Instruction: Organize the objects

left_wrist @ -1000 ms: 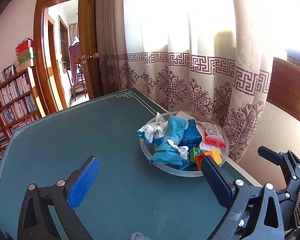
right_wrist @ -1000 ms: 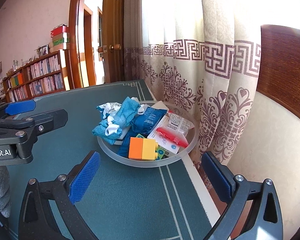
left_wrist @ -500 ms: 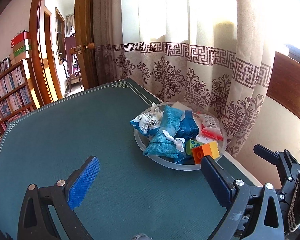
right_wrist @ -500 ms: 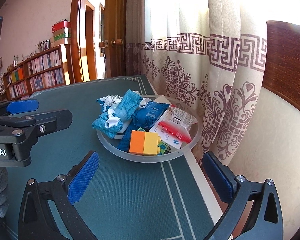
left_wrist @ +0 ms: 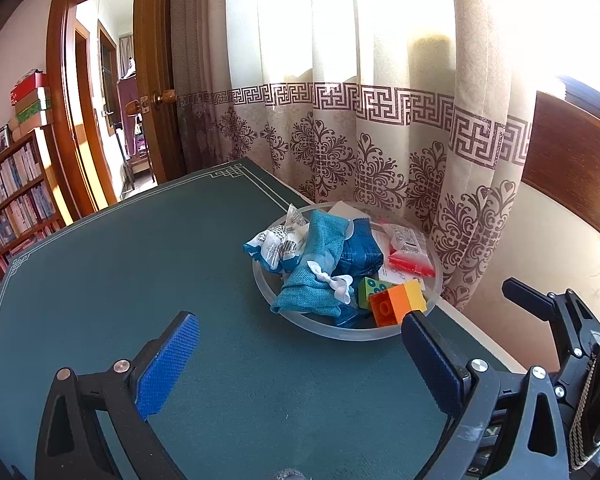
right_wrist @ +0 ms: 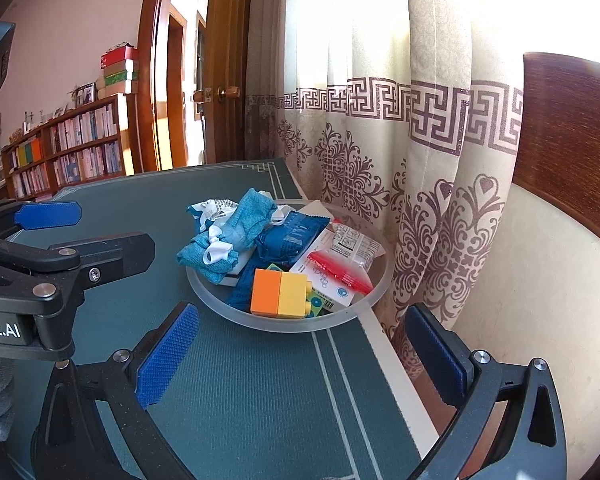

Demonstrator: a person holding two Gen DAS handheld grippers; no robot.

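Left gripper (left_wrist: pixel 296 354): mine, fingers spread wide, nothing between the pads; it hangs over the green table mat (left_wrist: pixel 140 264), near side of the bowl.
Bowl (right_wrist: pixel 220 300): frosted, shallow, at the right edge of the table, close to the curtain (right_wrist: pixel 420 160). All the objects lie heaped in it.
Snack packet (left_wrist: pixel 274 242): far left of the heap, overhanging the rim. Light, crinkly, likely slippery; I would pinch the sealed end.
Teal cloth (left_wrist: pixel 314 276): draped across the middle, white bow on it. Soft, limp; grab a bunched fold.
Block (right_wrist: pixel 280 294): orange and yellow, nearest me. Stiff, light; square faces suit my pads best.
Red-edged sachet (right_wrist: pixel 346 262): right side, flat, thin.
Right gripper (right_wrist: pixel 300 354): fingers apart, holding nothing, just short of the bowl.
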